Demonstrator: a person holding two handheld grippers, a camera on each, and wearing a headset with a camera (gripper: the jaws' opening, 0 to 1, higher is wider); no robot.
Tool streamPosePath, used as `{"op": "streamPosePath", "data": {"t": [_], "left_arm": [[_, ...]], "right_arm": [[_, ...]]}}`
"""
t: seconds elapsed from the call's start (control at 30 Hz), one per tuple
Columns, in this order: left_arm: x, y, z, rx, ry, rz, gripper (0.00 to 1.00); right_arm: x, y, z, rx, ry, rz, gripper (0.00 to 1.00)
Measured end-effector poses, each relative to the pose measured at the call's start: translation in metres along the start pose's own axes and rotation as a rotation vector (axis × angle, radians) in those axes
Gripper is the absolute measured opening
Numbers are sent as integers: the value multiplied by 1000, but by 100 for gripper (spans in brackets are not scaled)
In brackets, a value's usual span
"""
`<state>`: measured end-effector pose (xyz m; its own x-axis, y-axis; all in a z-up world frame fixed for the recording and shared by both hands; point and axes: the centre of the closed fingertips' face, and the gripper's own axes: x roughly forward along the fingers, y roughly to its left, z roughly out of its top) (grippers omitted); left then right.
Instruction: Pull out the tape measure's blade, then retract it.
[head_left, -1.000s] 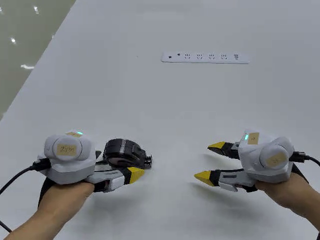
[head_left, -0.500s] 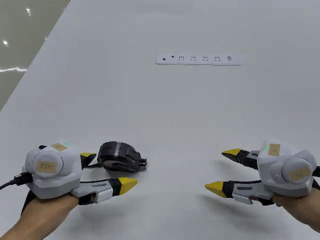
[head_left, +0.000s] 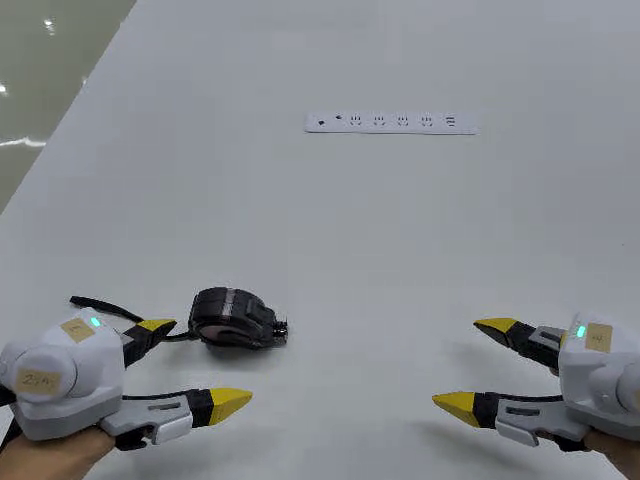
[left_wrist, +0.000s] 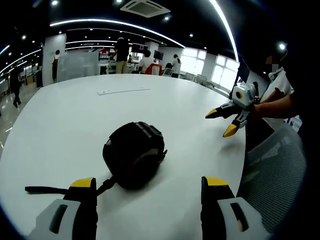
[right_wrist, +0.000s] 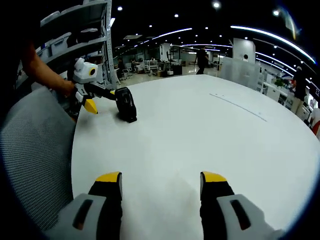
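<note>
– Where do we find the tape measure (head_left: 236, 318)?
– We see it resting on the white table (head_left: 380, 230), and neither gripper touches it. Its black strap (head_left: 100, 305) trails off to its left.
– And the left gripper (head_left: 200, 362)?
– We hold it just left of the tape measure and nearer to us, with its jaws spread wide and holding nothing. In the left gripper view the tape measure sits ahead, in line with the gap between the jaws. The strap runs toward the left jaw.
– And the right gripper (head_left: 468, 363)?
– We hold it well apart from the tape measure, off to its right. Its jaws are parted too, over bare table.
– Anything else we can name?
– A white power strip (head_left: 390, 122) lies far beyond the tape measure, across the table.
</note>
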<state>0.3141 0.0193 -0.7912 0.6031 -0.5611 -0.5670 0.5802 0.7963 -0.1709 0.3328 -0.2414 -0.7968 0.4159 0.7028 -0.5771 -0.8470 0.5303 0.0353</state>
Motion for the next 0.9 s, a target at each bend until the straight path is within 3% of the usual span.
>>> {"op": "streamPosePath", "data": {"t": [0.53, 0.9], "left_arm": [[-15, -5, -1, 38, -36, -18, 89], [-18, -4, 3, 42, -72, -11, 95]], "right_arm": [[-17, 8, -13, 60, -38, -33, 78], [-19, 4, -9, 84, -85, -63, 89]]}}
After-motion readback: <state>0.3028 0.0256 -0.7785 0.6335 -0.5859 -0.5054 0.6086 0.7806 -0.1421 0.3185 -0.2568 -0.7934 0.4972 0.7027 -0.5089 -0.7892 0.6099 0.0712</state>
